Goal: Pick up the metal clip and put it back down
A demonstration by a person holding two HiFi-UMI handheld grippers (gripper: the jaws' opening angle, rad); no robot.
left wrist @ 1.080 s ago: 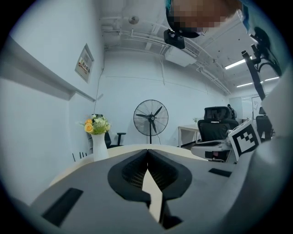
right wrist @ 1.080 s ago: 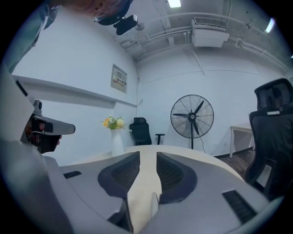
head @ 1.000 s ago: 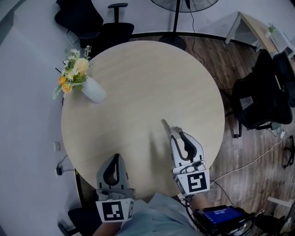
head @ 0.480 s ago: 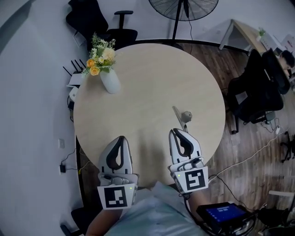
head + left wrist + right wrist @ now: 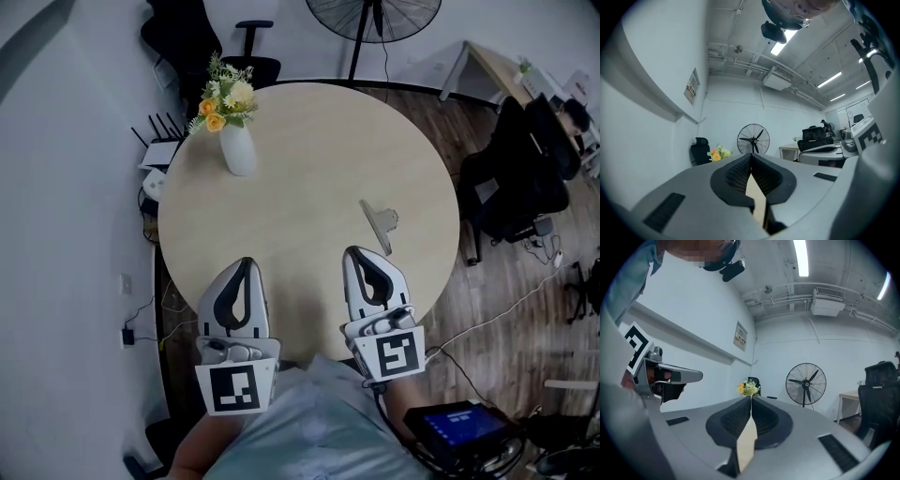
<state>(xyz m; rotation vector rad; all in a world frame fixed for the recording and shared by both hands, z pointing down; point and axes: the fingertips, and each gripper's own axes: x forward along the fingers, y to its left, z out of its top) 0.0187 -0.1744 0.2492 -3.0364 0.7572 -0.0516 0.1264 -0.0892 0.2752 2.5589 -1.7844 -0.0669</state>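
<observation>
Grippers both sit at the near edge of the table (image 5: 309, 169): left gripper (image 5: 246, 265) clenched on nothing, right gripper (image 5: 356, 253) pulled back from its reach over the top 1 second ago, its jaws just closed with nothing between them. Metal clip (image 5: 380, 225) lies on the table just beyond the right gripper's tip and clear of it, right of centre, where earlier it was at the jaw tips, so I judge both pick-up and put-down done and the task essentially complete. Far left, the vase (image 5: 238, 150) of flowers stands undisturbed, and the fan (image 5: 375, 11) is past the far edge.
</observation>
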